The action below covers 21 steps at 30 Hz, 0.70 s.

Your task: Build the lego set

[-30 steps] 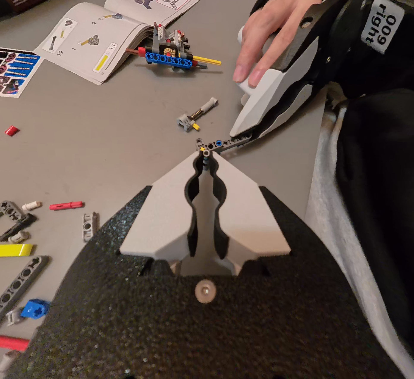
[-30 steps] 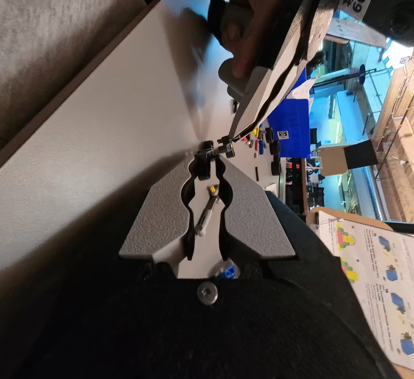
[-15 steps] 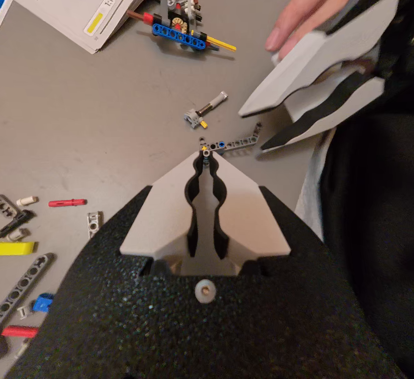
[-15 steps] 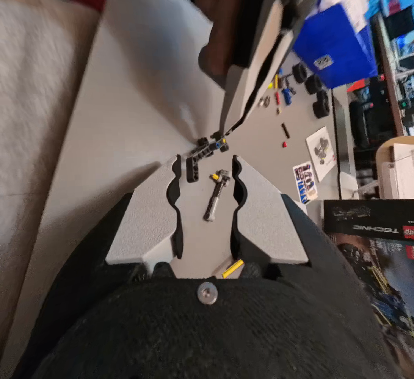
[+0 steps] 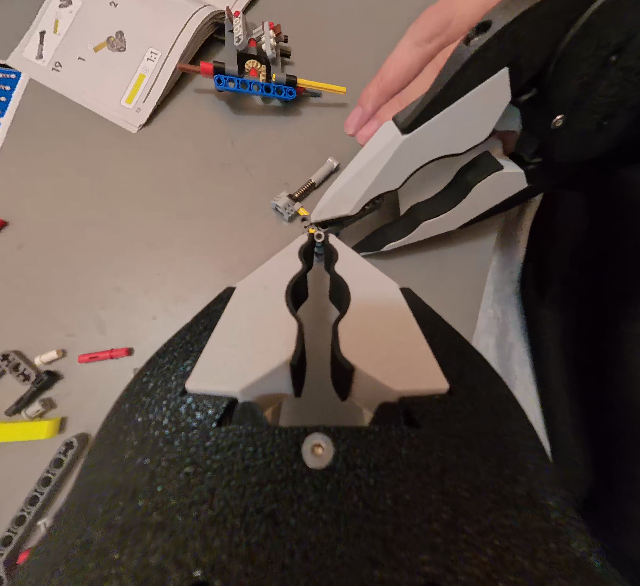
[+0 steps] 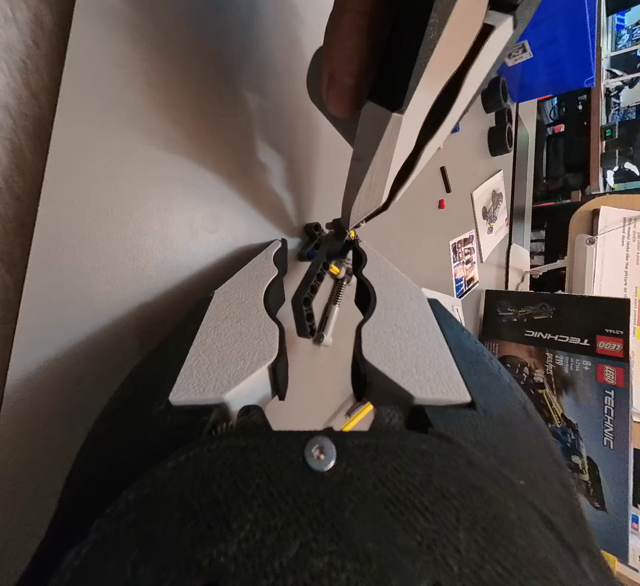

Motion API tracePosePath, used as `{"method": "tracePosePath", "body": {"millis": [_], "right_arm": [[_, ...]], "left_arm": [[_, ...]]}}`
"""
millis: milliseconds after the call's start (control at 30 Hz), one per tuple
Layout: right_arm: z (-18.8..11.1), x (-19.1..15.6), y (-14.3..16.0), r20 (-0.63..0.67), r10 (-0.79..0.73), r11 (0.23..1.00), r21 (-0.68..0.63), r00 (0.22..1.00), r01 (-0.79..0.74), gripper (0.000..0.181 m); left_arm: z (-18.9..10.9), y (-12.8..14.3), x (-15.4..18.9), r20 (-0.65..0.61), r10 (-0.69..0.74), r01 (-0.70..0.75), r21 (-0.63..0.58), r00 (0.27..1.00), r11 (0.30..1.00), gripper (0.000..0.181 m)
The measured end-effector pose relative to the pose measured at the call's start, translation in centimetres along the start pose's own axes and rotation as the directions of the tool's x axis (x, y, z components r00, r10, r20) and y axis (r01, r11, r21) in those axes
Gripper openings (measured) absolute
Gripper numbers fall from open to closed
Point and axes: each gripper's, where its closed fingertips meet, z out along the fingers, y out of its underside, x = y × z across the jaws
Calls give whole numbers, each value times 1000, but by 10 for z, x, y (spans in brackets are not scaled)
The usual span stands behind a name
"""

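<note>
The left claw (image 5: 318,240) is clenched on one end of the dark angled liftarm (image 6: 313,287). The right claw (image 6: 320,247) is released, its fingers straddling that liftarm, with the spring shock absorber (image 5: 304,188) just beside it on the worktop (image 5: 138,223).

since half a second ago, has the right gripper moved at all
Yes. In the left wrist view the right gripper has come back in around the dark bent beam held by the left gripper, nearing the spring shock absorber on the table; jaws open.

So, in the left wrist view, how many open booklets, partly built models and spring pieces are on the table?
Open paper instruction booklet: 1
Partly built multicolour brick model: 1
Grey shock absorber piece with metal spring: 1
Total: 3
</note>
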Motion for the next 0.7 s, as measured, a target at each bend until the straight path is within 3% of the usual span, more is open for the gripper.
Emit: {"method": "tracePosePath", "body": {"millis": [367, 567, 700], "right_arm": [[0, 1, 3, -22, 37, 999, -13, 999, -37, 33], [-1, 4, 5, -45, 48, 998, -34, 998, -49, 25], [-2, 1, 3, -41, 94, 996, 2, 995, -94, 29]], "left_arm": [[0, -1, 0, 80, 150, -152, 15, 985, 988, 3], [1, -1, 3, 82, 167, -169, 17, 983, 985, 4], [1, -1, 3, 90, 175, -176, 1, 980, 984, 4]]}}
